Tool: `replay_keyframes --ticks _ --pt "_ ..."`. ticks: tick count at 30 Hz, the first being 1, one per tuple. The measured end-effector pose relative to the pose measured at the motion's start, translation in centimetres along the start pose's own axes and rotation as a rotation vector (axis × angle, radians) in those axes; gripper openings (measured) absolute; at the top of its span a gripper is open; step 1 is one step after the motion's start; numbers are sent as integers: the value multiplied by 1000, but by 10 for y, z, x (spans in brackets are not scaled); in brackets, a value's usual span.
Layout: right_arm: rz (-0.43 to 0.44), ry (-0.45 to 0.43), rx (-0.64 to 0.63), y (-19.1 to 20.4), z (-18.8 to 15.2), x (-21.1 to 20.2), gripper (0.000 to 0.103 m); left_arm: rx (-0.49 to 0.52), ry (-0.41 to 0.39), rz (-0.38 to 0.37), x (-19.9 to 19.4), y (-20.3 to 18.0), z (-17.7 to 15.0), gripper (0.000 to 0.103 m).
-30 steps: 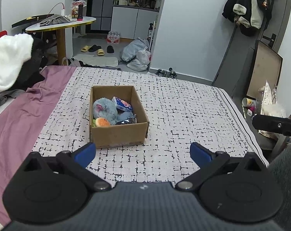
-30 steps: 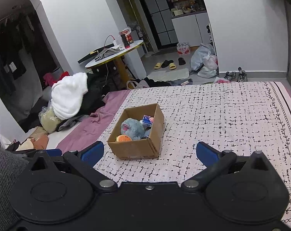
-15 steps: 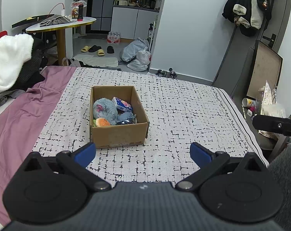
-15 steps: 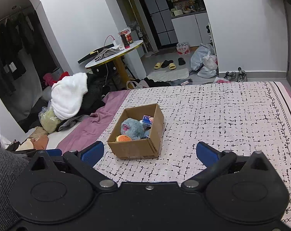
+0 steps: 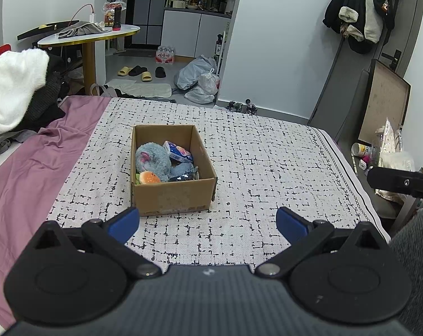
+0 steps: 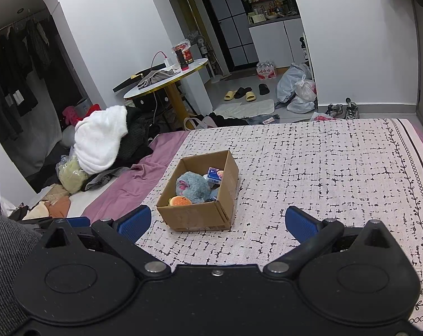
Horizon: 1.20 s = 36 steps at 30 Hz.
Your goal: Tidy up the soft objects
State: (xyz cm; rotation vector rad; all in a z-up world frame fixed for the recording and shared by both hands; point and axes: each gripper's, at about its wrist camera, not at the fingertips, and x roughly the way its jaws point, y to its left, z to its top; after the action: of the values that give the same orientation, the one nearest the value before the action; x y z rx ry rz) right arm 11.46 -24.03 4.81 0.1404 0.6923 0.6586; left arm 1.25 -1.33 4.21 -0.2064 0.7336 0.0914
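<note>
Well, through my left wrist camera, my left gripper point(image 5: 207, 220) hangs with its blue-padded jaws spread wide and nothing between them, low over the white bedspread with black dashes point(image 5: 267, 162). Just ahead sits the open brown cardboard box point(image 5: 172, 196), resting on that bedspread; inside it lie a fluffy grey-blue plush toy point(image 5: 152, 159), a small orange burger-shaped soft toy point(image 5: 149, 178) tucked into the near left corner, and a blue and white packet point(image 5: 178, 152) leaning against the plush. A mauve sheet point(image 5: 29, 173) covers the bed to the left. At the right edge a black part of my other tool point(image 5: 399, 182) pokes in. Through my right wrist camera, my right gripper point(image 6: 218, 222) also has its jaws wide apart and holds nothing. The same box point(image 6: 200, 215) stands ahead and left of centre, the plush point(image 6: 191, 187) and burger toy point(image 6: 179, 201) showing over its rim. Beyond the bed, a white fluffy bundle point(image 6: 100, 140) tops a heap of dark clothes.
</note>
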Motion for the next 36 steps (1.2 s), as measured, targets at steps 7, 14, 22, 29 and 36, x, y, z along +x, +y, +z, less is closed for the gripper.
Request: replay_keyframes --ticks 7,14,22,29,36 --pt "-1 0 -1 1 0 0 103 1 -1 1 0 0 0 103" --pt "-1 2 -1 1 0 0 103 0 0 2 0 0 0 103" --pt "-2 2 -1 1 0 0 103 4 -1 11 0 1 0 103" --pt "-2 2 1 1 0 0 103 4 0 11 0 0 0 103" --pt "2 1 6 -1 -3 0 103 12 4 6 0 -1 0 103"
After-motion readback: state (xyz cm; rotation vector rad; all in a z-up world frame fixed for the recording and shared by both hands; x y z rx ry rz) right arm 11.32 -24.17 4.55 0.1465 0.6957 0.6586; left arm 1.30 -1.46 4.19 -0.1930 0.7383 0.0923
